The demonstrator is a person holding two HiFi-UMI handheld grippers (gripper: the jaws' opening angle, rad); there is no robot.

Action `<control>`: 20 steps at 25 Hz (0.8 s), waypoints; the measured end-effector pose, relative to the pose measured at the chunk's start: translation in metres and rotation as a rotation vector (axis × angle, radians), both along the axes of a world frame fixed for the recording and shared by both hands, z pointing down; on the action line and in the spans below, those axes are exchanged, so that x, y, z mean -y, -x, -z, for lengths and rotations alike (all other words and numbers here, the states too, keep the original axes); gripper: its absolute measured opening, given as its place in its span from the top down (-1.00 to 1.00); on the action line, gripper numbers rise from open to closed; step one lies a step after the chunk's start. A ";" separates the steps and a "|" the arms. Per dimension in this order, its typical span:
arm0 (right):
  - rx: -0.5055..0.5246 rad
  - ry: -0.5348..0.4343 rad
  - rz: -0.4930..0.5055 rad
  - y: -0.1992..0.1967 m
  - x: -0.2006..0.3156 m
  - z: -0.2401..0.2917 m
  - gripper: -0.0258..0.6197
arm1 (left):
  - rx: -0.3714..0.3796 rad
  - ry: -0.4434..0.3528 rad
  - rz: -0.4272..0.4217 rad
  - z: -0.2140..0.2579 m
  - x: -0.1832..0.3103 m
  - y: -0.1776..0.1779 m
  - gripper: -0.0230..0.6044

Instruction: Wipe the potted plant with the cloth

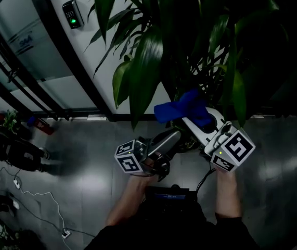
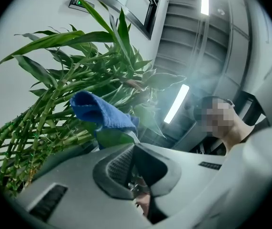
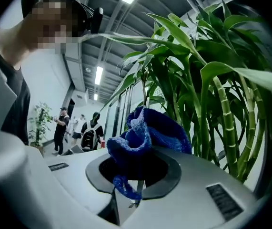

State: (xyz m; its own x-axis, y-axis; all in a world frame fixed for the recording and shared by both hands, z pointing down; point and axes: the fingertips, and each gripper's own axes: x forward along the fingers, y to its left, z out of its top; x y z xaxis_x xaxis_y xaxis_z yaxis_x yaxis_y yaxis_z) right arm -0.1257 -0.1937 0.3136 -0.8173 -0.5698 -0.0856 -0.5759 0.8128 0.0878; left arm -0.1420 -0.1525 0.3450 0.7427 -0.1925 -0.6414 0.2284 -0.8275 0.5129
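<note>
The potted plant point(image 1: 190, 30) fills the top of the head view with long green leaves; its bamboo-like stalks point(image 3: 226, 113) rise at the right of the right gripper view. My right gripper point(image 1: 192, 120) is shut on a bunched blue cloth point(image 1: 182, 111), which spills over its jaws point(image 3: 145, 132) beside the stalks. My left gripper point(image 1: 182, 132) sits just below the cloth, tilted upward. Its jaws are shut point(image 2: 133, 144), and the end of one green leaf point(image 2: 111, 138) runs into their seam. The cloth point(image 2: 97, 111) lies on that leaf, just beyond the jaws.
A white wall with a card reader point(image 1: 73, 13) and dark-framed glass stands behind the plant. Cables point(image 1: 39, 197) trail over the grey floor at lower left, near dark bags point(image 1: 13, 147). Several people point(image 3: 90, 132) and a small plant point(image 3: 40, 118) are far off.
</note>
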 end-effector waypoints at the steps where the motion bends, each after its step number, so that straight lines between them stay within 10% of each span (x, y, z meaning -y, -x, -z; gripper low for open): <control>1: 0.007 0.012 0.009 -0.001 -0.004 -0.001 0.65 | 0.003 -0.001 0.002 0.000 -0.001 0.000 0.91; 14: 0.065 0.059 0.083 -0.018 -0.058 -0.001 0.65 | 0.009 0.026 0.041 -0.007 -0.001 0.005 0.90; 20: 0.171 -0.087 0.020 -0.046 -0.071 0.050 0.65 | -0.058 0.007 0.009 0.009 -0.006 0.009 0.32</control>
